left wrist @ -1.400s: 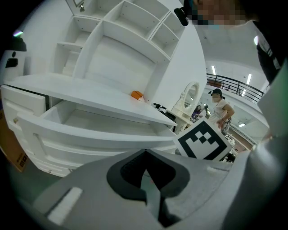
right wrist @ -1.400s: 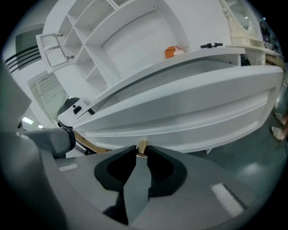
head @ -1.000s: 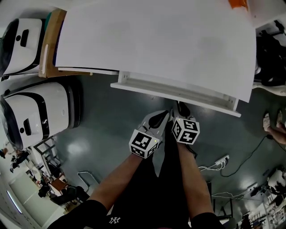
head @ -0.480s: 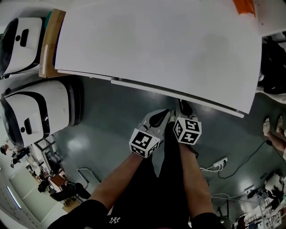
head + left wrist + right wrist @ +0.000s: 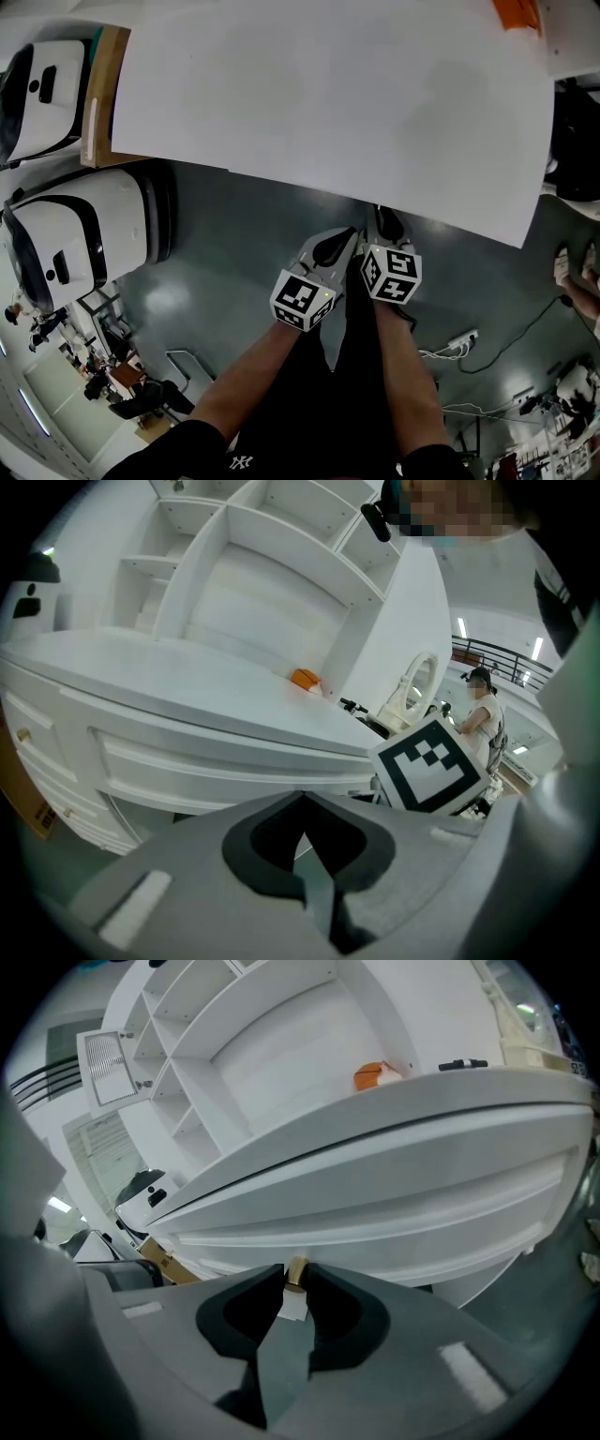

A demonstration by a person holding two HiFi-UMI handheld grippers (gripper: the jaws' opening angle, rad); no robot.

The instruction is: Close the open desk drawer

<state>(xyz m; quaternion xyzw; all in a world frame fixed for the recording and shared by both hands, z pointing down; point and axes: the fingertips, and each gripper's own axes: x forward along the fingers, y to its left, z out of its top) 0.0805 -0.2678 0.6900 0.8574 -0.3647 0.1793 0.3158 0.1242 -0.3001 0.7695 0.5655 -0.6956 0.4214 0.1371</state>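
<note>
The desk drawer front (image 5: 375,1194) sits flush under the white desk top (image 5: 328,94); in the head view the top hides it. My right gripper (image 5: 294,1283) is shut on the drawer's small brass knob (image 5: 297,1269), tips right up against the front. In the head view the right gripper (image 5: 382,223) reaches under the desk edge. My left gripper (image 5: 330,247) hangs beside it, a little back from the desk. In its own view the left gripper (image 5: 302,808) is shut with nothing in it, facing the drawer front (image 5: 216,761).
Two white rounded machines (image 5: 84,234) (image 5: 42,80) stand on the floor at the left, beside a brown board (image 5: 98,94). An orange object (image 5: 516,11) lies on the desk's far right. A power strip and cable (image 5: 464,336) lie on the floor at right. Open shelves (image 5: 253,583) rise behind the desk.
The drawer has slid in under the desk top: its open tray and front showed a second ago, a thin edge half a second ago, nothing now. Both grippers moved slightly forward.
</note>
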